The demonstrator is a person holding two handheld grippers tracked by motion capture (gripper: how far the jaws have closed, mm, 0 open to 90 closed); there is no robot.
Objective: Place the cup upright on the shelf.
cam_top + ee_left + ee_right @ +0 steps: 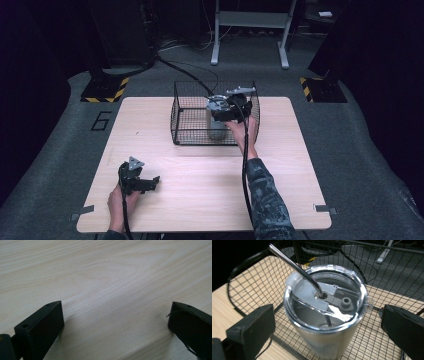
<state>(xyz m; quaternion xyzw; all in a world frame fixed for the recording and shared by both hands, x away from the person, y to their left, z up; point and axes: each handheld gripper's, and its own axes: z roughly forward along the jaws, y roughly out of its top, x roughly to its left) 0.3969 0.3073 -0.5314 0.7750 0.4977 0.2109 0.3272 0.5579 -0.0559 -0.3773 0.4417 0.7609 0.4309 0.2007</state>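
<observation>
A steel tumbler (217, 119) (325, 325) with a clear lid and a bent metal straw (295, 266) stands upright inside a black wire basket (185, 115) (259, 287) at the table's far middle. My right gripper (231, 111) (328, 322) hovers over the basket, open, its jaws spread on either side of the tumbler's top without touching it. My left gripper (142, 183) (116, 320) rests low over the bare wooden table (105, 277) near the front left, open with nothing between its jaws.
The light wooden table (200, 185) has wide bare room in front of the basket. Grey carpet, black cables (185, 72) and a white stand's legs (250, 35) lie beyond the far edge. Small metal brackets (325, 209) sit at the front corners.
</observation>
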